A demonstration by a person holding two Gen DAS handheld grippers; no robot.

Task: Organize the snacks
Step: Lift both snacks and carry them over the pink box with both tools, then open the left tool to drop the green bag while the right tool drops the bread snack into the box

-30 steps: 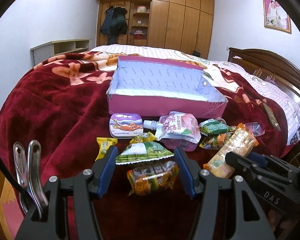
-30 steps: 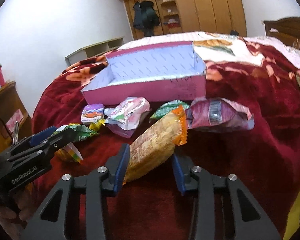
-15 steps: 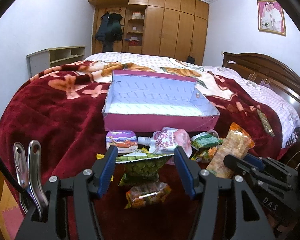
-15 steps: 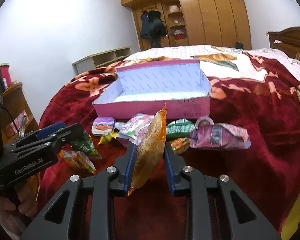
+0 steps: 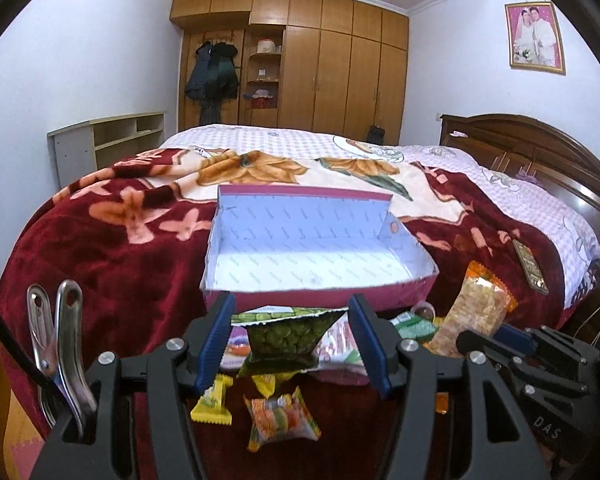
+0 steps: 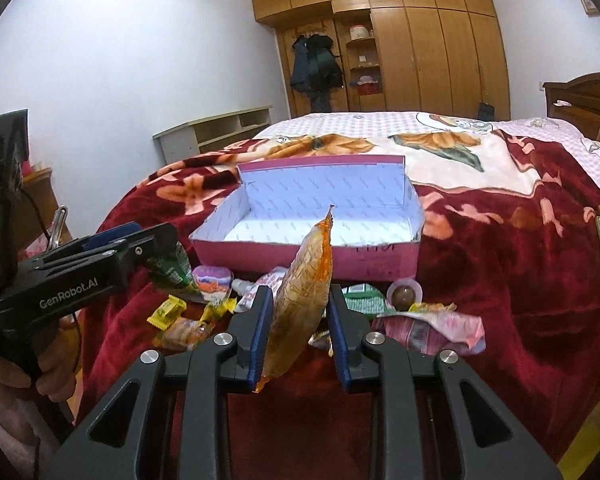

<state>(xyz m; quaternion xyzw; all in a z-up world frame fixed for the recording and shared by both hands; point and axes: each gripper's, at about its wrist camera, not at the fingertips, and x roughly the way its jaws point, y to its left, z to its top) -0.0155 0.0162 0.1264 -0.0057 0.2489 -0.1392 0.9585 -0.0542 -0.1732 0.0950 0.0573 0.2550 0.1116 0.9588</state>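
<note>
An open pink box (image 5: 320,256) with a white inside lies on the red blanket, also in the right wrist view (image 6: 312,220). My left gripper (image 5: 290,320) is shut on a green pea snack bag (image 5: 294,334), held in the air just before the box's near wall. My right gripper (image 6: 298,314) is shut on a long orange cracker pack (image 6: 304,300), held upright in front of the box; that pack also shows in the left wrist view (image 5: 476,312). Several loose snacks lie below: a yellow candy (image 5: 212,400), an orange packet (image 5: 280,420), a pink wrapped snack (image 6: 432,328).
A red flowered blanket (image 5: 100,248) covers the bed. A dark flat packet (image 5: 532,266) lies at the right on the bed. A wooden headboard (image 5: 540,148) is at the right, wardrobes (image 5: 320,80) at the back, a low shelf (image 5: 108,144) by the left wall.
Both grippers have risen off the blanket with their snacks and moved toward the box. The green bag and the orange pack now hang in the air near the box's front wall.
</note>
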